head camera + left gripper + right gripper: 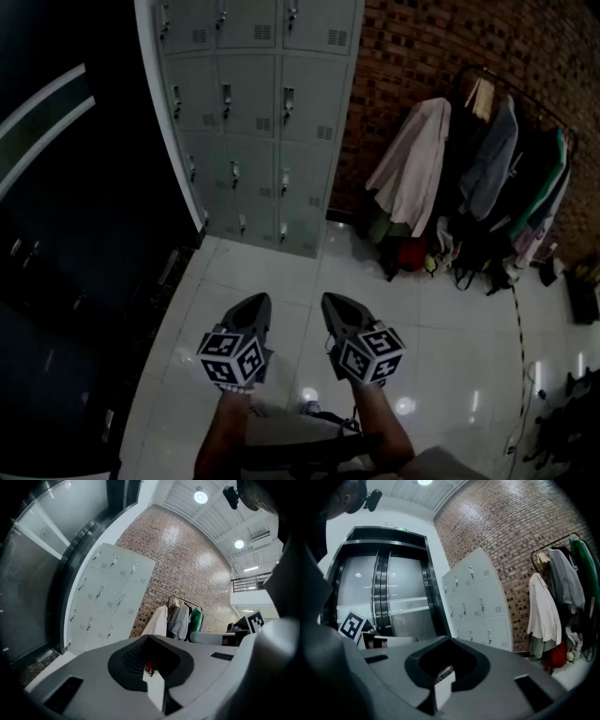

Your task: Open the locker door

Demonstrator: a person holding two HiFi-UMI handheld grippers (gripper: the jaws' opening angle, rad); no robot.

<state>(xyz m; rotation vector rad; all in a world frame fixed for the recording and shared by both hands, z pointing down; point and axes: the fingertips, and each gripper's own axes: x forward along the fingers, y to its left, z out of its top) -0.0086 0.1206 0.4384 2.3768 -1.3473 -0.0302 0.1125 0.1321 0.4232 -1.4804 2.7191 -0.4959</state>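
Both forearms [225, 433] reaching forward side by side, left gripper [256, 302] and right gripper [334, 302] pointing nearly level, jaws pressing together on nothing, lockers [258, 122] standing well ahead, every door closed.

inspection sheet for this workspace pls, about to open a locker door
surface: glossy white tile floor.
job's things: grey lockers, every visible door shut, standing ahead of both grippers.
clutter: bags heaped under hanging coats.
grippers: left gripper and right gripper both shut, empty, held side by side.
cables: thin striped line along the floor at right, possibly a cable.
surroundings: brick wall; dark glass doors at left.
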